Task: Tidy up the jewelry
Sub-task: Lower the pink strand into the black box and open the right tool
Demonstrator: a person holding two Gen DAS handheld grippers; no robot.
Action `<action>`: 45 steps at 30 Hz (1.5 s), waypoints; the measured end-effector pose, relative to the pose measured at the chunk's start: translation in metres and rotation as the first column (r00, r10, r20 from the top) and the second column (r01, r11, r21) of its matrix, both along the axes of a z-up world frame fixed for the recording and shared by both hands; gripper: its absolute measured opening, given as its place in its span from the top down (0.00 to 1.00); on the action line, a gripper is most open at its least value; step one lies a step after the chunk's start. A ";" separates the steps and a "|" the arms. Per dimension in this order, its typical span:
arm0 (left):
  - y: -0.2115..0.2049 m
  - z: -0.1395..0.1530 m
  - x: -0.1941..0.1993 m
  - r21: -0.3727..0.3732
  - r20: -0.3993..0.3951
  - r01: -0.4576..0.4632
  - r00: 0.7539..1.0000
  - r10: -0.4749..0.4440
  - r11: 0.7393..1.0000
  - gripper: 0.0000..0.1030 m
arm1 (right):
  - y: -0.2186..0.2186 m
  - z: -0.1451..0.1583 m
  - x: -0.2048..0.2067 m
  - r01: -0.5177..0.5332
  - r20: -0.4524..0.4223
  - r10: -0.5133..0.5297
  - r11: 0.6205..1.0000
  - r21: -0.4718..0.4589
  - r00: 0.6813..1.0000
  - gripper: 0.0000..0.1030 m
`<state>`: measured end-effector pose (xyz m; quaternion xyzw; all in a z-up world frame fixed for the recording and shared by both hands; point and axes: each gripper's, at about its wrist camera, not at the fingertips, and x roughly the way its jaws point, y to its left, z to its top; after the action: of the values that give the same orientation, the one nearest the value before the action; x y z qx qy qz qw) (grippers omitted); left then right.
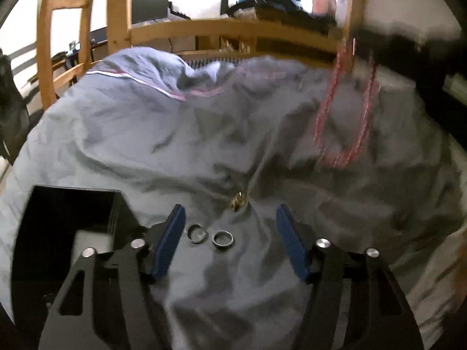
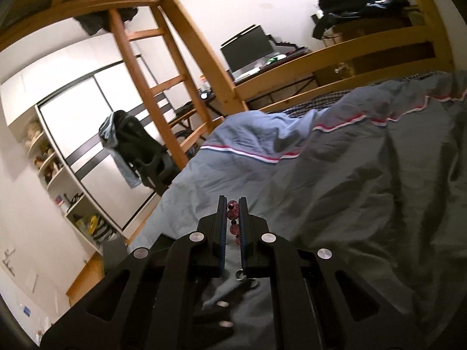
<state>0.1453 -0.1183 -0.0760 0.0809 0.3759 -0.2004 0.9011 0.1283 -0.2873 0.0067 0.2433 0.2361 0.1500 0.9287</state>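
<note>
My left gripper (image 1: 230, 218) is open just above the grey duvet (image 1: 181, 134). Two silver rings (image 1: 197, 233) (image 1: 223, 238) lie side by side on the duvet between its blue fingers (image 1: 169, 242). A small gold piece (image 1: 238, 200) lies a little beyond them. A black box (image 1: 67, 227) sits open at the lower left. My right gripper (image 2: 233, 204) is shut on a red bead necklace (image 2: 233, 210), lifted above the bed. In the left wrist view the necklace (image 1: 344, 116) hangs blurred at the upper right, under the dark right gripper (image 1: 408, 43).
A wooden bunk-bed frame (image 1: 233, 29) and ladder (image 2: 146, 67) border the bed. A desk with a monitor (image 2: 248, 49) stands behind. A chair with clothes (image 2: 131, 148) and a white wardrobe (image 2: 87, 122) stand on the left.
</note>
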 end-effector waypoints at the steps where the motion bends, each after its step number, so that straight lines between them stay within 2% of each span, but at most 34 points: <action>1: -0.003 -0.007 0.002 0.030 -0.004 -0.018 1.000 0.018 0.999 0.43 | -0.002 -0.002 0.001 0.004 -0.003 -0.004 1.000 0.004 1.000 0.92; 3: -0.005 -0.021 0.011 0.086 -0.019 -0.080 0.996 0.082 0.993 0.48 | -0.002 -0.005 0.005 0.005 -0.011 -0.005 1.000 0.004 1.000 0.92; 5: 0.003 -0.033 0.021 0.081 -0.050 -0.124 0.990 0.129 0.989 0.56 | 0.001 -0.008 0.006 0.000 -0.016 0.000 1.000 -0.001 1.000 0.92; 6: 0.006 -0.036 0.023 0.062 -0.071 -0.121 0.990 0.125 0.991 0.58 | 0.003 -0.008 0.007 -0.005 -0.017 0.005 1.000 -0.003 1.000 0.92; 7: 0.009 -0.040 0.025 0.047 -0.092 -0.113 0.989 0.116 0.993 0.69 | 0.004 -0.008 0.007 -0.009 -0.017 0.009 1.000 -0.005 1.000 0.92; 8: 0.010 -0.042 0.024 0.041 -0.101 -0.099 0.990 0.102 0.994 0.75 | 0.007 -0.008 0.007 -0.015 -0.017 0.015 1.000 -0.007 1.000 0.92; 10: 0.009 -0.040 0.018 0.020 -0.102 -0.061 0.993 0.063 0.998 0.81 | 0.011 -0.007 0.008 -0.025 -0.016 0.025 1.000 -0.012 1.000 0.92; 15: 0.013 -0.020 0.004 -0.009 -0.092 -0.046 0.995 0.045 0.999 0.81 | 0.020 -0.002 0.006 -0.048 0.003 0.048 0.999 -0.016 0.999 0.92; 23: 0.045 0.052 -0.024 -0.118 -0.047 -0.066 0.997 0.061 0.991 0.81 | 0.030 0.010 0.001 -0.091 0.045 0.091 0.996 0.005 0.995 0.92; 27: 0.074 0.079 -0.042 -0.104 -0.003 -0.110 0.994 0.110 0.988 0.81 | 0.040 0.014 0.001 -0.143 0.067 0.139 0.988 0.054 0.988 0.92; 32: 0.117 0.096 -0.050 -0.103 0.009 -0.187 0.982 0.189 0.977 0.81 | 0.070 0.014 0.000 -0.232 0.074 0.227 0.970 0.071 0.971 0.92; 39: 0.158 0.086 -0.063 -0.065 0.004 -0.314 0.949 0.315 0.947 0.81 | 0.119 0.012 -0.004 -0.357 0.084 0.349 0.928 0.107 0.933 0.92; 43: 0.195 0.077 -0.055 -0.095 -0.040 -0.447 0.895 0.445 0.890 0.81 | 0.142 -0.001 -0.001 -0.398 0.054 0.394 0.910 0.119 0.917 0.92; 45: 0.208 0.075 -0.050 -0.133 -0.076 -0.474 0.881 0.467 0.871 0.81 | 0.150 -0.010 0.002 -0.413 0.032 0.412 0.903 0.119 0.910 0.92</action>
<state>0.0951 0.0899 -0.0011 -0.0840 0.3868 -0.0040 0.9183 0.1300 -0.1368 -0.0033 0.2442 0.2696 0.3582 0.8599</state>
